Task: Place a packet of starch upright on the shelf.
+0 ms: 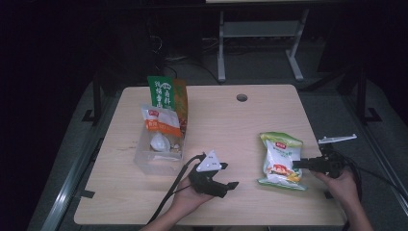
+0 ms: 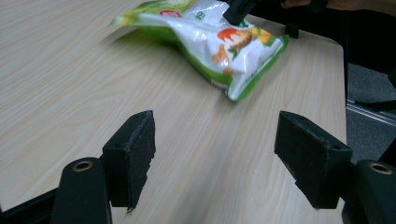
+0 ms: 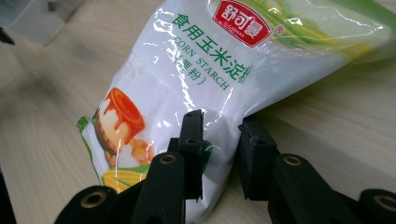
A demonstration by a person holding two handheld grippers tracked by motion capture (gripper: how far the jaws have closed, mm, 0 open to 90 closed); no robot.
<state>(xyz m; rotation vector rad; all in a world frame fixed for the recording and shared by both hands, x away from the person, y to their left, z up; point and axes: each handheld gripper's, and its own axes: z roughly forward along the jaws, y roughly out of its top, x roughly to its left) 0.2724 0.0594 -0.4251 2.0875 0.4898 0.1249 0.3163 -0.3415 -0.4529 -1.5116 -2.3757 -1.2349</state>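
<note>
Your light wooden table (image 1: 226, 130) carries a clear plastic bin (image 1: 156, 158) at its left, stuffed with an orange-and-white packet (image 1: 161, 120) and a tall green-and-orange bag (image 1: 166, 94). The white-and-green plastic corn starch bag (image 1: 281, 160) lies at the near right. Your right hand (image 1: 344, 185) reaches in level from the right; its right gripper (image 3: 219, 135) pinches the bag's edge. Your left hand (image 1: 192, 195) sits palm-up near the middle, and the left gripper (image 2: 215, 140) stands wide open, holding nothing, aimed at the bag.
</note>
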